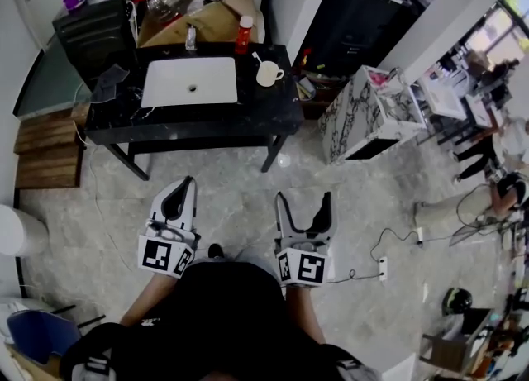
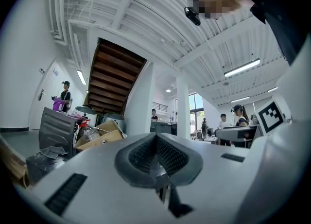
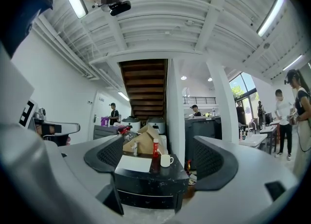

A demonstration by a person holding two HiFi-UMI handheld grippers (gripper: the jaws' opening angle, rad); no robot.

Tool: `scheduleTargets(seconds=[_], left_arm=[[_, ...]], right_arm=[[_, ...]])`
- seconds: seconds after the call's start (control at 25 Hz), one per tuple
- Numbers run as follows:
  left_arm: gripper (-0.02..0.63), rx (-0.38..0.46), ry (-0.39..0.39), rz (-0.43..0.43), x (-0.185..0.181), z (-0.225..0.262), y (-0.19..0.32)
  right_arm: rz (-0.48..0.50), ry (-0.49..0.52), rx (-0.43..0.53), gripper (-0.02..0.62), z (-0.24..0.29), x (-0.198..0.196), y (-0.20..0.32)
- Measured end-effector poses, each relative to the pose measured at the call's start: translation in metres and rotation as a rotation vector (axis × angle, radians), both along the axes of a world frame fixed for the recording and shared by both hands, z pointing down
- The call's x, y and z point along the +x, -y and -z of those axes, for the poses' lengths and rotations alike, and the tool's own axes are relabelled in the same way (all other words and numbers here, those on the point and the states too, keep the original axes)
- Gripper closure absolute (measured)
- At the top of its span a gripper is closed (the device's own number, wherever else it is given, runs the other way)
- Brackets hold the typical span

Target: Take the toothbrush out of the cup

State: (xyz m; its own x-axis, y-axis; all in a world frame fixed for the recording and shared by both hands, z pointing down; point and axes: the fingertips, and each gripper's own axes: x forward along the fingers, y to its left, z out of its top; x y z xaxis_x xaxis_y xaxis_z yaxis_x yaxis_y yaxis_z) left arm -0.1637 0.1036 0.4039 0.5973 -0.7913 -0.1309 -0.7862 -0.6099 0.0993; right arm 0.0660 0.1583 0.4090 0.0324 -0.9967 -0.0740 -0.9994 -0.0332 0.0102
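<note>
A cream cup (image 1: 269, 73) with a toothbrush (image 1: 257, 59) leaning in it stands on the black table (image 1: 273, 111), right of the white sink basin (image 1: 190, 81). In the right gripper view the cup (image 3: 166, 160) shows far ahead between the jaws, on the table (image 3: 150, 181). Both grippers hang over the floor, well short of the table. My right gripper (image 1: 304, 199) (image 3: 163, 169) stands wide open with nothing between its pads (image 3: 109, 154). My left gripper (image 1: 182, 189) (image 2: 156, 154) is shut, its pads meeting on nothing.
A red bottle (image 1: 244, 35), a faucet (image 1: 191, 38) and a cardboard box (image 1: 207, 3) sit at the table's back. A marble-patterned cabinet (image 1: 368, 115) stands right, wooden steps (image 1: 45, 152) left. A power strip (image 1: 382, 269) with cable lies on the floor. People stand at the far right.
</note>
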Motion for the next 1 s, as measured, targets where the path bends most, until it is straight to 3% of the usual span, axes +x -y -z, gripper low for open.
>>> scheduleTargets(seconds=[0.44,1.0], left_arm=[[0.603,-0.011,-0.010,-0.012,-0.015,-0.006,0.018],[0.603,-0.018,0.007,-0.008,0.012,-0.017,0.093]], right_arm=[[0.003,-0.011,0.018,0.160,0.004,-0.016,0.018],[0.009,0.008,0.014,0.160,-0.009,0.014,0.100]])
